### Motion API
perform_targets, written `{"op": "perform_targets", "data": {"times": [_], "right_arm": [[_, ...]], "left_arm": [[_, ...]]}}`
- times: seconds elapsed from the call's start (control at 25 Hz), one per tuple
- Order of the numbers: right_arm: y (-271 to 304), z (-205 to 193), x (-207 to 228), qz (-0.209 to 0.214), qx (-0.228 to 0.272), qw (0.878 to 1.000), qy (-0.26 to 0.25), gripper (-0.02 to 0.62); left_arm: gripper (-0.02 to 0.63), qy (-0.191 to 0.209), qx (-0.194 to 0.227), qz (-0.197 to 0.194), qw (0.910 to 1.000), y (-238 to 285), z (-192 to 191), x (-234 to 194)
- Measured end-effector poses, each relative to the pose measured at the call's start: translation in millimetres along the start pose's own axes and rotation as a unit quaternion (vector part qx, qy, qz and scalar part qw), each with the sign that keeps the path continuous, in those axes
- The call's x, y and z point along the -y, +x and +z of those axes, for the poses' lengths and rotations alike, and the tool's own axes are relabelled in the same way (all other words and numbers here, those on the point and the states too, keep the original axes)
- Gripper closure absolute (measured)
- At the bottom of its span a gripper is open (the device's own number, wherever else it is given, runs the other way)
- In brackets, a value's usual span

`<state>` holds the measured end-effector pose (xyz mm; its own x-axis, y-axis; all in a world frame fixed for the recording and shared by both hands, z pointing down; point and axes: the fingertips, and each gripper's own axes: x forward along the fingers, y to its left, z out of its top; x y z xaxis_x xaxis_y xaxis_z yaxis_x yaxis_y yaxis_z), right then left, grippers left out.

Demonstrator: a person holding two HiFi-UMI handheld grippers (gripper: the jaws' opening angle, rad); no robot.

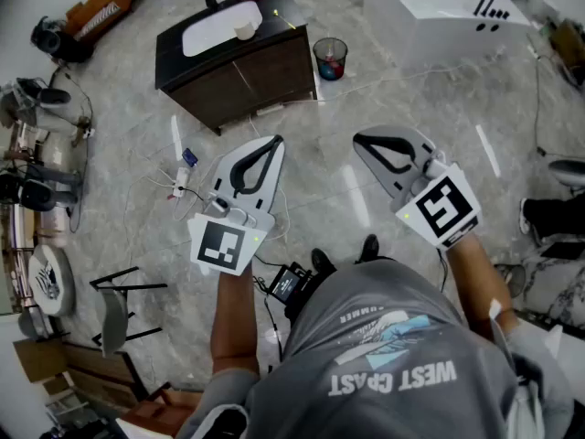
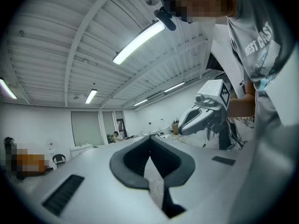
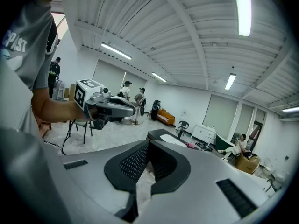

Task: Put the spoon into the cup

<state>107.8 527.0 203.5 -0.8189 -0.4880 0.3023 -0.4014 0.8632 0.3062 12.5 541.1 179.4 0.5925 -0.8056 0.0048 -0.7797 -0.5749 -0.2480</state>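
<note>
A dark cabinet (image 1: 239,82) stands on the floor (image 1: 322,179), well apart from both grippers. A pale cup (image 1: 244,30) sits on its white top, but the spoon is too small to make out. The left gripper (image 1: 274,141) hangs over the floor, jaws pressed together on nothing. A bin (image 1: 331,58) stands right of the cabinet. The right gripper (image 1: 359,139) hangs beside the left, jaws together and empty.
</note>
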Motion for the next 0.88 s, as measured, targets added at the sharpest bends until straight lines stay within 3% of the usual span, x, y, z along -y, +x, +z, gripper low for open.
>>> {"op": "perform_targets", "data": {"times": [0.56, 0.88], "right_arm": [[-33, -18, 20, 0.001, 0.013, 1.0, 0.007, 0.565], [-46, -36, 48, 0.016, 0.018, 0.999, 0.038, 0.563]], "left_arm": [[0.603, 0.011, -0.005, 0.004, 0.9999, 25, 9, 33], [0.603, 0.015, -0.02, 0.012, 0.9996, 54, 10, 42]]}}
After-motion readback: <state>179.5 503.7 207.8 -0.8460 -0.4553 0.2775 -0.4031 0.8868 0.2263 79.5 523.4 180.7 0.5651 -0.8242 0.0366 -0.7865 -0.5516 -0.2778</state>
